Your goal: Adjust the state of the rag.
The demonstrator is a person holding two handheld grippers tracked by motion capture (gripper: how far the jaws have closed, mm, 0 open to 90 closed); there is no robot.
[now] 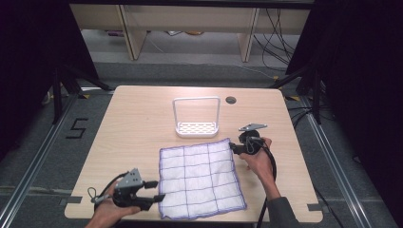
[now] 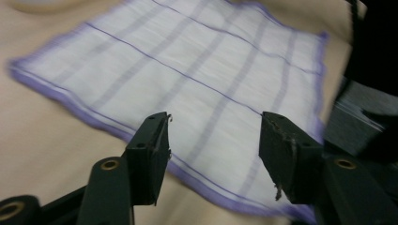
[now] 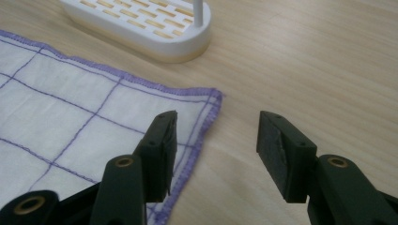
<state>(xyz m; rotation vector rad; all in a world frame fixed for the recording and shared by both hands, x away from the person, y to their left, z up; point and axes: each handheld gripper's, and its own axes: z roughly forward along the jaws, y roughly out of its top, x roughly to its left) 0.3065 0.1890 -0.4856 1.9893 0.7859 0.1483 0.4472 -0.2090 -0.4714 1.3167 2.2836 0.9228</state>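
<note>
We hold the left gripper (image 1: 159, 197) low at the near left corner of the cloth (image 1: 202, 178), its jaws pointing across the table toward that corner. In the left gripper view the left gripper (image 2: 213, 140) has its fingers (image 2: 150, 150) standing wide apart, with nothing pinched between them; the cloth lies flat just beyond and under the gap, its purple hem running past the left finger and under the right one. That view is blurred, so we cannot tell whether the tips touch the fabric.

The cloth (image 2: 197, 79) is white with a purple grid and purple edging, spread flat on the table (image 1: 133, 123) between our two grippers.

Beyond the cloth's far edge stands a white rack (image 1: 196, 127) with a tall wire hoop, just clear of the fabric.

We hold the right gripper (image 1: 233, 147) at the cloth's far right corner. In the right gripper view the right gripper (image 3: 216, 140) is also open fairly wide and grips nothing: the corner of the cloth (image 3: 70, 122) lies under its left finger (image 3: 159, 150), while the right finger is over bare wood. The rack (image 3: 141, 26) sits ahead of the left finger, well past the corner.
</note>
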